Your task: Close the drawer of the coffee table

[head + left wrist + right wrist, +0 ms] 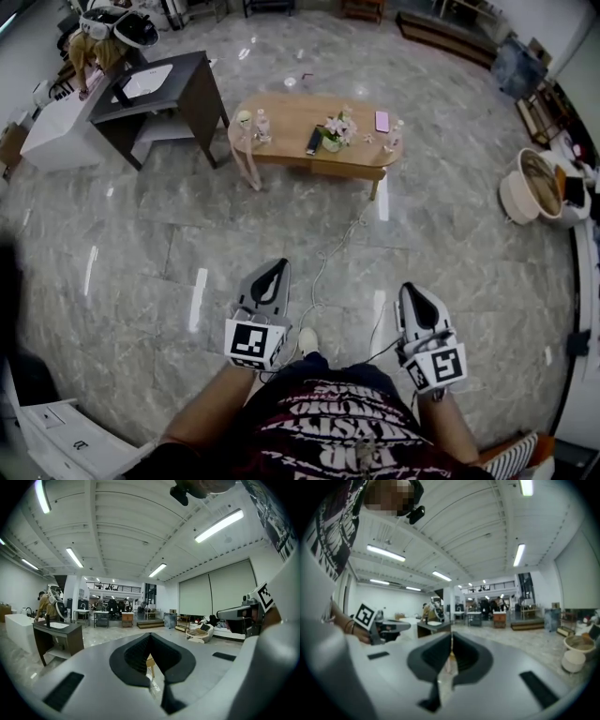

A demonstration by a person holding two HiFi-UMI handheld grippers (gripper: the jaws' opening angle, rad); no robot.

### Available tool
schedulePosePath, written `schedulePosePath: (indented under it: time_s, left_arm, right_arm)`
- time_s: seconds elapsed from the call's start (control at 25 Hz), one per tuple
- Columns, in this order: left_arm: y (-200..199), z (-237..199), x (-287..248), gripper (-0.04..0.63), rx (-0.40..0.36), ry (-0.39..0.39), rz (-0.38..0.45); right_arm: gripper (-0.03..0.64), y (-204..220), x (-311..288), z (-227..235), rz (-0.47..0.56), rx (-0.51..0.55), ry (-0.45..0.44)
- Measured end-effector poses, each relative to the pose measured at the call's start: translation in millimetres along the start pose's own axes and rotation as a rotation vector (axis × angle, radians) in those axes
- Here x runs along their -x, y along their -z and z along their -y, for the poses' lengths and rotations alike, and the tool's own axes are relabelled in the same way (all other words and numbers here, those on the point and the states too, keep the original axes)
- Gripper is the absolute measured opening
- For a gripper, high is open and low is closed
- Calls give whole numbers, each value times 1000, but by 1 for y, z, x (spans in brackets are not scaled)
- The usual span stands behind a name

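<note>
Can't tell the drawer's state: in the head view the bench [314, 131] is far off and small, and its near side is just a thin strip. The bits on top are too small to name, e.g. a pink flat thing [382, 121] and a dark flat thing [314, 141]. In the left gripper view my left claw [151, 637], jaws together, blocks nearly everything ahead. Only a tan sliver [150, 663] shows under them, and I can't tell what it belongs to. In the right gripper view my right claw [451, 641] does the same, and the strip below its jaws is pure blur. A white cabinet [52, 441] is cut off at bottom left, and my forearms run out past the bottom edge.
</note>
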State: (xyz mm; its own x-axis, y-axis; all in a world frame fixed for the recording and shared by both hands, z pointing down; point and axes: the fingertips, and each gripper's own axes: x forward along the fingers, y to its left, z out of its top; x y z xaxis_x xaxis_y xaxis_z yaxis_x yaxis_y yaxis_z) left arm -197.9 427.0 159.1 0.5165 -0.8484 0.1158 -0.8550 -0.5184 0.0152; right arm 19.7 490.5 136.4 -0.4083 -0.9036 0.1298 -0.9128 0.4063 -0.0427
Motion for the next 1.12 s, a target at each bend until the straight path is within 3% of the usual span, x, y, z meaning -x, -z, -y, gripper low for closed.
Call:
schedulePosePath:
  time_s: [0.36, 0.88, 1.12]
  left_arm:
    - [-16, -4, -23, 23, -44, 61, 38]
    - [-9, -41, -43, 23, -12, 1, 23]
    - [2, -43, -69, 23, 4, -8, -8]
  right_arm:
    - [35, -13, -11, 4, 35, 34, 43]
    - [35, -5, -53, 19, 40, -20, 15]
    - [35, 7, -71, 48, 19, -49, 23]
